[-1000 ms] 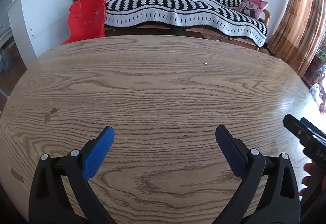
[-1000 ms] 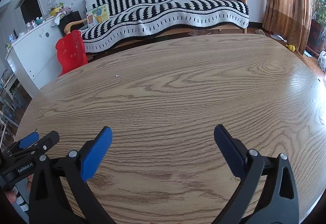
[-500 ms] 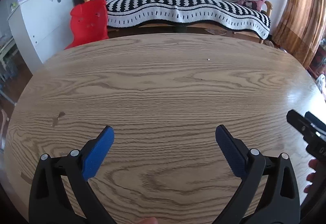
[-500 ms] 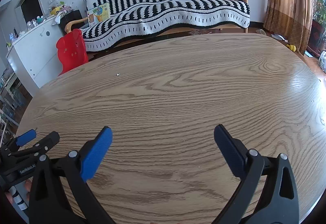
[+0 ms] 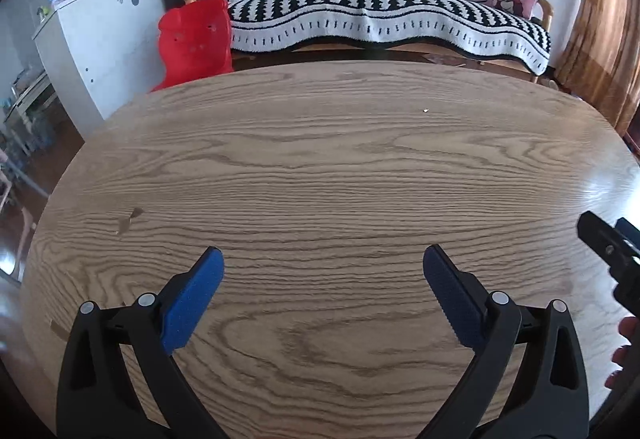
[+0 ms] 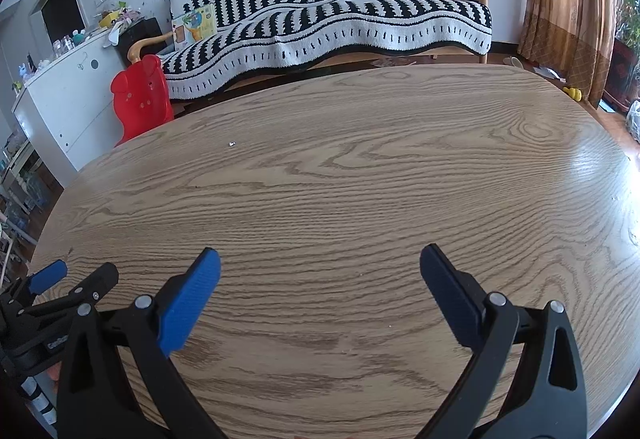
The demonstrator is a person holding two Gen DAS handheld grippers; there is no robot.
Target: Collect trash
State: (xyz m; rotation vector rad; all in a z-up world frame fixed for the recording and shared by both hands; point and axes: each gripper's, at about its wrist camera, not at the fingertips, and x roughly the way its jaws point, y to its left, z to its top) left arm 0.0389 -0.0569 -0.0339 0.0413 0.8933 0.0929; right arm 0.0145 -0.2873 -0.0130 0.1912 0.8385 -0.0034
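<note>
Left gripper (image 5: pixel 323 267) and right gripper (image 6: pixel 320 265) hover low over the table (image 5: pixel 320 175), jaws spread wide, nothing held, ready to pick; the only trash in sight, a white scrap (image 5: pixel 426 110), lies far across, well apart.

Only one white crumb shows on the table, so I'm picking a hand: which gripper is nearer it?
Hard to call. The white crumb lies far ahead-right of the left gripper, far ahead-left of the right gripper.
</note>
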